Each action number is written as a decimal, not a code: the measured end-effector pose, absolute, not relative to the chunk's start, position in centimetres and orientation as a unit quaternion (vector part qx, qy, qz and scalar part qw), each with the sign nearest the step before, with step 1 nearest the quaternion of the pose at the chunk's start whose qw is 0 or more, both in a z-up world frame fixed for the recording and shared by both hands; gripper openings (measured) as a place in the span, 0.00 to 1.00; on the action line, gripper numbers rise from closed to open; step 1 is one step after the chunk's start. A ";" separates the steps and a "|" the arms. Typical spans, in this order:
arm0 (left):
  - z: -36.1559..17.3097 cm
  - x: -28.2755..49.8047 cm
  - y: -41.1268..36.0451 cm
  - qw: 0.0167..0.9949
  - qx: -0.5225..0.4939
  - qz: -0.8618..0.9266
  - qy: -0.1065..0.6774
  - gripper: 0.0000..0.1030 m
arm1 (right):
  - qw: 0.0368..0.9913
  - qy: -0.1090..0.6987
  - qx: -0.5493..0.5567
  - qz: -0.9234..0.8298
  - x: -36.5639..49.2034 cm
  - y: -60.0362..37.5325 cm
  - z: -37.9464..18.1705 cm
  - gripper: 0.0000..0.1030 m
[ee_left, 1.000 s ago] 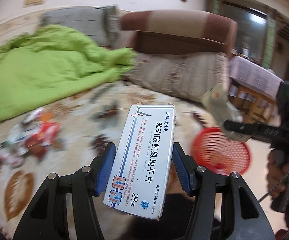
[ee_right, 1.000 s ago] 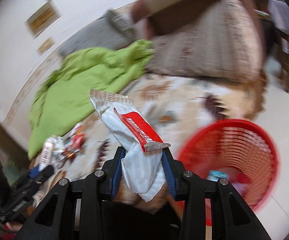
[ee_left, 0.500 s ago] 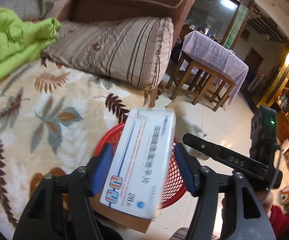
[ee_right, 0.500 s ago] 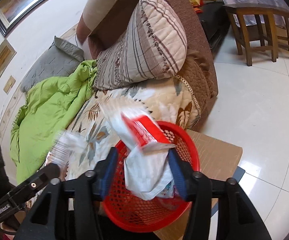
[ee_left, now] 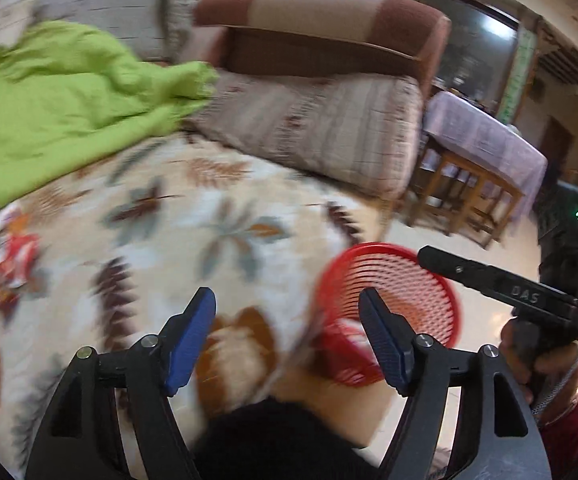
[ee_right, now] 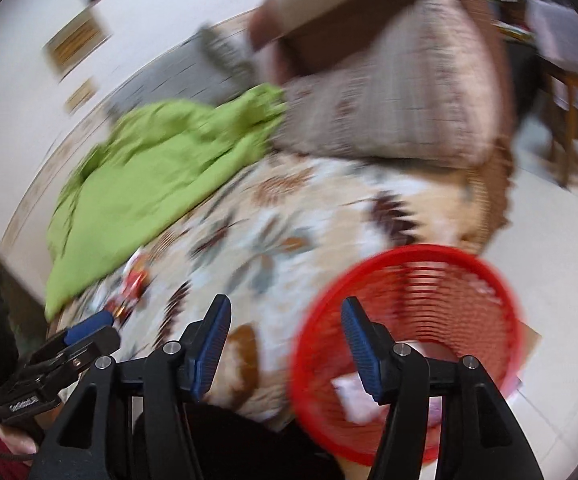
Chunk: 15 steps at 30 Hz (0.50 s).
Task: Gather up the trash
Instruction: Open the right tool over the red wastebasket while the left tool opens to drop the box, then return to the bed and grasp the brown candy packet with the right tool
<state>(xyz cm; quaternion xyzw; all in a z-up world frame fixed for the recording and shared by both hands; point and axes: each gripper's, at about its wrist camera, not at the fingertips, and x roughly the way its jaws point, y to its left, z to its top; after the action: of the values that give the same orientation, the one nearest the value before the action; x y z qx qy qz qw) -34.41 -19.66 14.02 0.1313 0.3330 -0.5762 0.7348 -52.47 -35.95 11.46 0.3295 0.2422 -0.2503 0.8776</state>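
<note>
gaping wide and empty, the left gripper and right gripper show ribbed blue pads. a round red mesh basket beside the leaf-print bedspread holds pale wrappers; more wrappers lie on the spread. "das" marks one black finger.

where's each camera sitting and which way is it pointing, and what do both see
Left wrist: sits on the left gripper, looks along its open blue fingers over the leaf-print bed cover toward the sofa; the person's hand with the right gripper shows at right.
Right wrist: sits on the right gripper, fingers open, faces the same cover; the left gripper shows at lower left.
Shared: red basket, green blanket, wrappers.
</note>
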 end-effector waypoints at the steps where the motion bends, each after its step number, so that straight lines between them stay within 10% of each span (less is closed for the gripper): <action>1: 13.8 -33.7 -18.5 0.741 0.128 -0.567 0.336 0.71 | 0.883 0.250 0.321 -0.232 -51.0 -34.9 11.5 0.61; 15: 10.8 -22.7 -3.2 0.834 0.071 -0.400 0.373 0.71 | 0.920 0.326 0.211 -0.049 -34.1 -23.5 13.0 0.61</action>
<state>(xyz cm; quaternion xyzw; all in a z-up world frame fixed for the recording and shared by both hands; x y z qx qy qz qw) -22.66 -3.19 10.76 0.0707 0.3729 -0.3999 0.8343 -34.12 -23.49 12.96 0.2109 0.3255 -0.0492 0.9204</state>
